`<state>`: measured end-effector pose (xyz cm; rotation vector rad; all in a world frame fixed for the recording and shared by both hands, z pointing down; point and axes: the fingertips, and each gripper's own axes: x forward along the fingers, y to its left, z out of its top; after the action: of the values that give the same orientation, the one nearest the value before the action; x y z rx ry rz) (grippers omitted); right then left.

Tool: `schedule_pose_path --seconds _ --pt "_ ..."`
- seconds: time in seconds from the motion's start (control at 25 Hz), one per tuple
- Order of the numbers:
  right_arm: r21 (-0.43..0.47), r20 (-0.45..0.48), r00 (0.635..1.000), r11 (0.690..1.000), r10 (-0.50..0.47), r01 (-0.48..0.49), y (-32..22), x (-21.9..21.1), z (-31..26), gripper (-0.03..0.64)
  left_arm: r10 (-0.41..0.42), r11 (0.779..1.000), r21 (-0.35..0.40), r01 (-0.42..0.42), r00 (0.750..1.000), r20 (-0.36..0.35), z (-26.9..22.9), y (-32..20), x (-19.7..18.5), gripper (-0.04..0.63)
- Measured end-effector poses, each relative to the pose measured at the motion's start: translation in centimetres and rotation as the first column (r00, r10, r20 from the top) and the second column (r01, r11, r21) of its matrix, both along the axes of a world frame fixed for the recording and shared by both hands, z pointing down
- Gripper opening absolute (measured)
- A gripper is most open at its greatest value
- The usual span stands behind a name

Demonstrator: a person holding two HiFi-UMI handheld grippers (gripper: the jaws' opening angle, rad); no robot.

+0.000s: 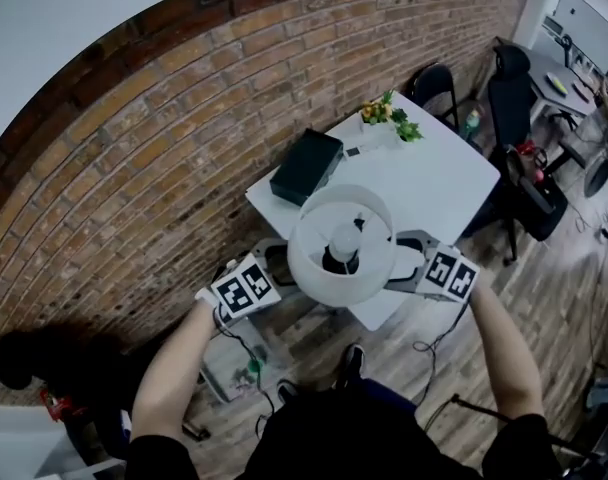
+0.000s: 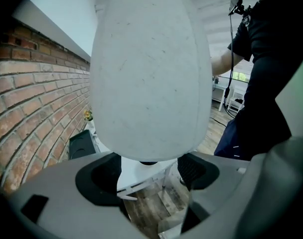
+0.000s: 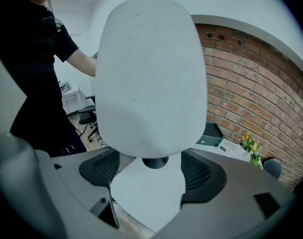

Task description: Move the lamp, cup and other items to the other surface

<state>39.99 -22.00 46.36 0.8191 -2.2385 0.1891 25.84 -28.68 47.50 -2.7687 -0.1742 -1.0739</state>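
Note:
A white lamp [image 1: 341,243] with a round shade and bare bulb stands or hangs over the near corner of the white table [image 1: 434,183]; its base is hidden under the shade. My left gripper [image 1: 284,268] is at its left side and my right gripper [image 1: 409,255] at its right, both pointing in at it. In the left gripper view the shade [image 2: 149,73] looms above the open left gripper [image 2: 147,176]. In the right gripper view the shade [image 3: 151,78] and black stem [image 3: 155,162] sit above the open right gripper [image 3: 154,172]. Neither pair of jaws touches the stem.
On the table lie a black box [image 1: 306,165], a small white item [image 1: 354,151] and a potted flower [image 1: 389,118]. A brick wall [image 1: 134,168] runs along the left. Black chairs [image 1: 434,83] stand behind the table. Cables and a box [image 1: 229,368] lie on the wooden floor.

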Motion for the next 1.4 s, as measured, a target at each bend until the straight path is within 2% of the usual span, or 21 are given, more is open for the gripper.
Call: schedule_pose_path --seconds 0.28,0.56,0.68,1.0,1.24,1.4 --pt "-0.031 -0.002 1.000 1.000 -0.005 0.005 -2.8 8.1 1.5 0.391 -0.012 1.000 -0.001 0.012 0.999 0.033 1.7 -2.8 8.1 0.344" --pt "-0.045 -0.007 1.000 0.999 -0.013 0.012 -5.6 13.0 3.5 0.391 -0.037 0.999 -0.005 0.038 0.995 0.095 4.2 -5.4 12.7 0.344" --pt "-0.061 0.001 1.000 0.998 -0.019 0.019 -6.1 14.1 4.8 0.391 -0.047 0.999 -0.007 0.047 0.994 0.100 5.0 -5.9 13.8 0.344" --pt "-0.069 0.103 0.994 0.997 0.040 -0.033 -7.6 15.0 5.1 0.393 -0.120 0.993 -0.013 0.121 0.991 0.053 4.8 -7.8 15.0 0.341" --pt "-0.086 0.161 0.985 0.995 0.059 -0.045 -7.4 15.0 5.3 0.380 -0.164 0.986 -0.019 0.165 0.986 0.033 4.8 -7.7 14.8 0.341" --pt "-0.091 0.202 0.973 0.991 0.115 -0.098 -7.1 15.3 5.4 0.380 -0.202 0.978 -0.044 0.203 0.979 0.025 5.1 -6.8 13.7 0.341"
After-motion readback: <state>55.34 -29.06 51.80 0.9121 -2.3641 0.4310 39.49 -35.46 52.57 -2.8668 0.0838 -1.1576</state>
